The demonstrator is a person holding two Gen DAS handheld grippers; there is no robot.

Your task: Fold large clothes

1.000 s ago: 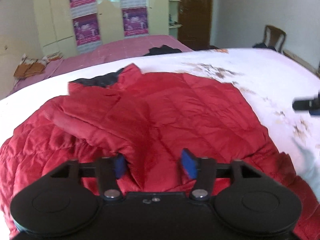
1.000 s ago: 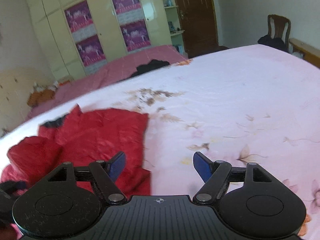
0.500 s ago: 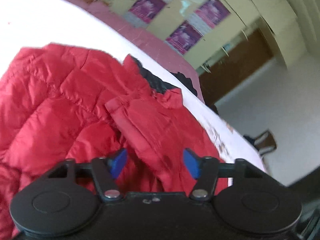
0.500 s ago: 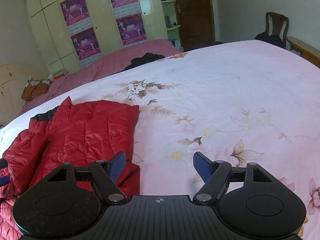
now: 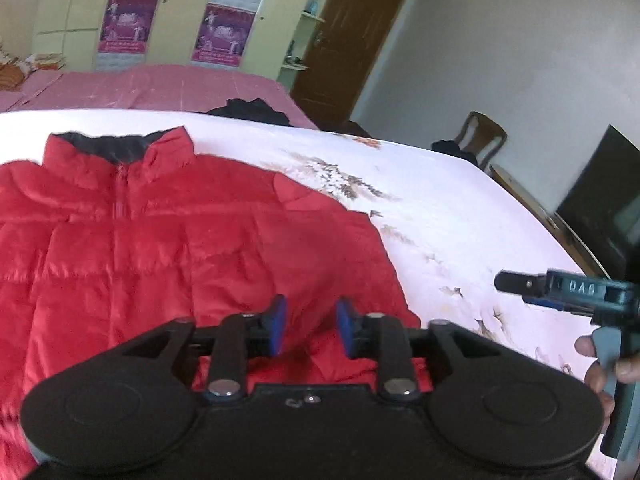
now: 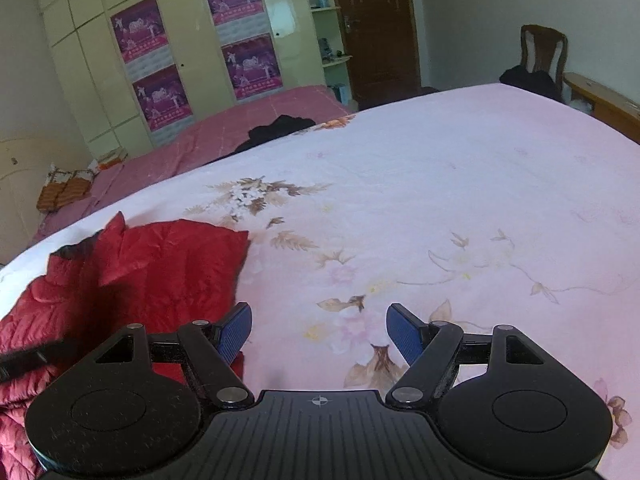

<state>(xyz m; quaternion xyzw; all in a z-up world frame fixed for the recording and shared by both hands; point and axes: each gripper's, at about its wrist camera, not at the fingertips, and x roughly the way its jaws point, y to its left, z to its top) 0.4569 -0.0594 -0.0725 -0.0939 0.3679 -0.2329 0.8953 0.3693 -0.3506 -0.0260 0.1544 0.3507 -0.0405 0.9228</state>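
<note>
A red puffer jacket (image 5: 160,248) with a dark collar lies flat, front up and zipped, on the floral bedsheet (image 5: 440,216). My left gripper (image 5: 310,330) hovers over its lower right hem, jaws partly open with nothing between them. My right gripper (image 6: 318,332) is open and empty over bare sheet, just right of the jacket (image 6: 140,272). The right gripper also shows at the right edge of the left wrist view (image 5: 560,292), held in a hand.
A second bed with a pink cover (image 6: 248,128) and a dark garment (image 6: 280,128) lies behind. A wardrobe with posters (image 6: 192,52), a brown door (image 6: 380,28) and a chair (image 6: 540,56) stand at the back. A dark screen (image 5: 600,200) is at right.
The left gripper has swung back over the jacket's lower right hem and its jaws have narrowed. The jacket now lies smoother and flatter. The right gripper has barely moved.
</note>
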